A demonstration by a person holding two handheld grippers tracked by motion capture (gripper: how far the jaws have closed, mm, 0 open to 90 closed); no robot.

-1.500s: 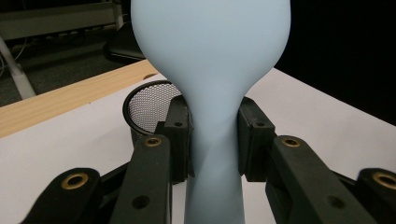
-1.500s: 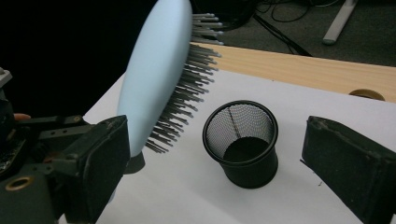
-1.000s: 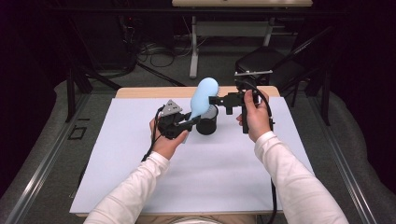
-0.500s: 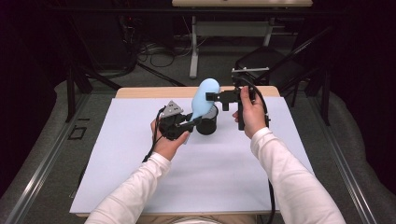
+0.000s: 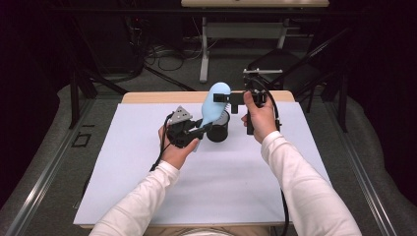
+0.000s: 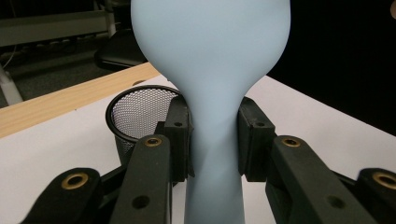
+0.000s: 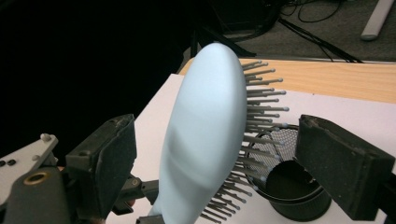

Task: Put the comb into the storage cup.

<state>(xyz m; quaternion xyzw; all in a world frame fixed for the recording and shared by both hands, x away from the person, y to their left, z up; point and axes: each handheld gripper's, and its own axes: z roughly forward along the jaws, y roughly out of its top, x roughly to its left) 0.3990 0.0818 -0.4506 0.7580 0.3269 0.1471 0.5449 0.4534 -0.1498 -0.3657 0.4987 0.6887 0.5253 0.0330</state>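
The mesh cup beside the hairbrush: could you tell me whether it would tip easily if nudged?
Probably yes: the mesh cup looks light, being thin wire mesh and seemingly empty. Its round shape suggests it would roll once tipped. The hairbrush hangs close above it.

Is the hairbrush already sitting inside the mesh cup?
No. The left gripper holds the hairbrush by its handle above the table, with the mesh cup standing apart behind it.
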